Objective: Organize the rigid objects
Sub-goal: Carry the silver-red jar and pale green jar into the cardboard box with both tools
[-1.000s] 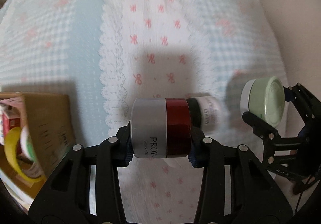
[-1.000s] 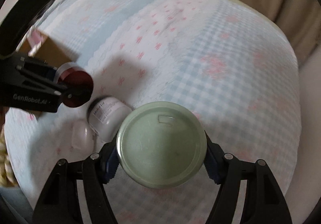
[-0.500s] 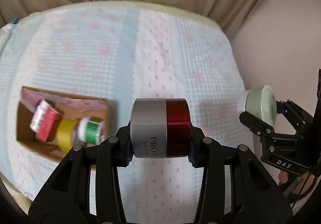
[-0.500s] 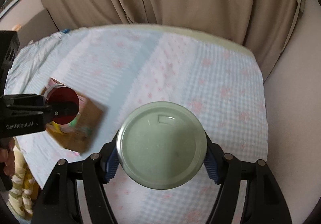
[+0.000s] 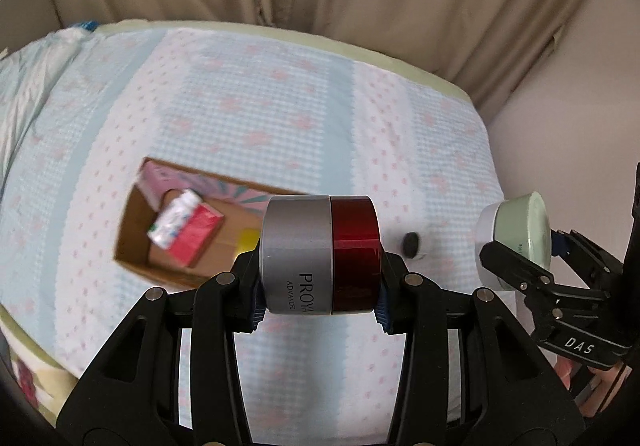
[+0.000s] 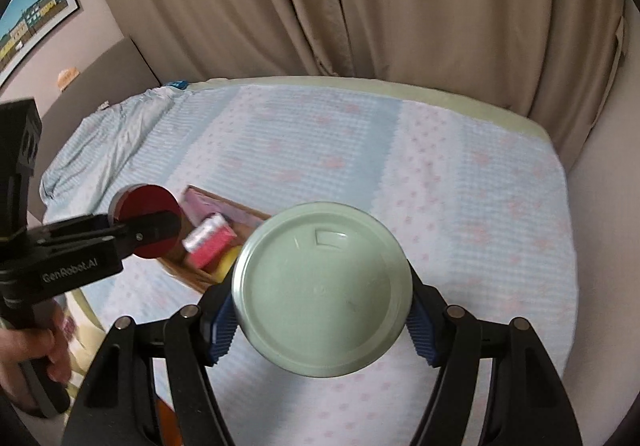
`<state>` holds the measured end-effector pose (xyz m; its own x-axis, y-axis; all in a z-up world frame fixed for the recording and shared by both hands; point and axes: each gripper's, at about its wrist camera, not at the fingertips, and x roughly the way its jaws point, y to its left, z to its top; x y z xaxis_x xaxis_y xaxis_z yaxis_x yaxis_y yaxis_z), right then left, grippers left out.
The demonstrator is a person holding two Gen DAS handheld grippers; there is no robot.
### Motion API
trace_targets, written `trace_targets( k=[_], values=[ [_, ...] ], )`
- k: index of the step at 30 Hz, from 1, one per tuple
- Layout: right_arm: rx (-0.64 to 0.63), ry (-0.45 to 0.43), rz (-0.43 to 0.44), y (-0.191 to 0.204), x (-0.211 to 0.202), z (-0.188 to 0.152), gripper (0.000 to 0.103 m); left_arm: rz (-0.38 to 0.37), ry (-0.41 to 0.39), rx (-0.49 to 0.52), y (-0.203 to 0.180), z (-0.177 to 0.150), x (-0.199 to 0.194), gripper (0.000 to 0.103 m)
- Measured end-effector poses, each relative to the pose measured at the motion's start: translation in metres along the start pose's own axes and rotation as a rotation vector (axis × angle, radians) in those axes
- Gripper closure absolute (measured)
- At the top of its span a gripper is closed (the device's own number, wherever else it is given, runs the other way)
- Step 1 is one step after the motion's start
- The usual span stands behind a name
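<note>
- Left gripper (image 5: 318,296): jaws clenched on one red-and-silver jar (image 5: 320,254), held sideways, silver part to the left, red part to the right.
- Right gripper (image 6: 322,330): jaws clenched on one green-lidded jar (image 6: 322,296), lid face toward the camera; white body visible only in the left wrist view.
- Change over the last second: both jars were low over the bedspread, with a small white bottle lying just beyond the red-and-silver jar. Now both are lifted well clear, and the whole bed (image 5: 280,118) shows beneath them.
- Change in aim: the cardboard box (image 5: 136,242), a second ago at the left edge of the left wrist view, now sits left of centre, partly behind the held jar.
- Judgement: pick-up is done for both jars; the carry toward the box is under way, release not yet made.
- Box contents, counted: one white bottle (image 5: 172,220), one red packet (image 5: 196,236), one yellow item (image 5: 248,240), one pink printed piece along the far wall. More may be hidden behind the jar.
- On the bedspread, right of the box: one small dark round object (image 5: 411,244), identity unclear.
- The white bottle seen earlier is not visible now; cannot tell where it lies.
- Far: beige curtain (image 6: 400,6); one framed picture (image 6: 36,12) on the wall.
</note>
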<state>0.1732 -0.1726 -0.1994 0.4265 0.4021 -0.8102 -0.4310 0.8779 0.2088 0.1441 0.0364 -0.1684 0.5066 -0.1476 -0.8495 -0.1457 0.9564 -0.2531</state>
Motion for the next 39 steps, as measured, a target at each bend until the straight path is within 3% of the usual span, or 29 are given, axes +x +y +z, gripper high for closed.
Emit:
trace_targets(
  k=[8, 17, 26, 33, 39],
  values=[
    [0.137, 0.059, -0.028, 0.066, 0.049, 0.006, 0.036, -0.007, 0.085, 0.028, 0.111, 0.014, 0.014, 0.065],
    [0.289, 0.138, -0.064, 0.119, 0.134, 0.008, 0.036, -0.029, 0.211, 0.11, 0.198, 0.025, 0.081, 0.065],
    [0.336, 0.217, -0.051, 0.145, 0.212, 0.017, 0.036, -0.052, 0.309, 0.143, 0.225, 0.029, 0.154, 0.065],
    [0.392, 0.284, -0.041, 0.134, 0.273, 0.024, 0.036, -0.052, 0.377, 0.161, 0.229, 0.029, 0.197, 0.065],
    [0.409, 0.336, -0.042, 0.123, 0.303, 0.023, 0.036, -0.047, 0.411, 0.213, 0.217, 0.026, 0.217, 0.065]
  ],
)
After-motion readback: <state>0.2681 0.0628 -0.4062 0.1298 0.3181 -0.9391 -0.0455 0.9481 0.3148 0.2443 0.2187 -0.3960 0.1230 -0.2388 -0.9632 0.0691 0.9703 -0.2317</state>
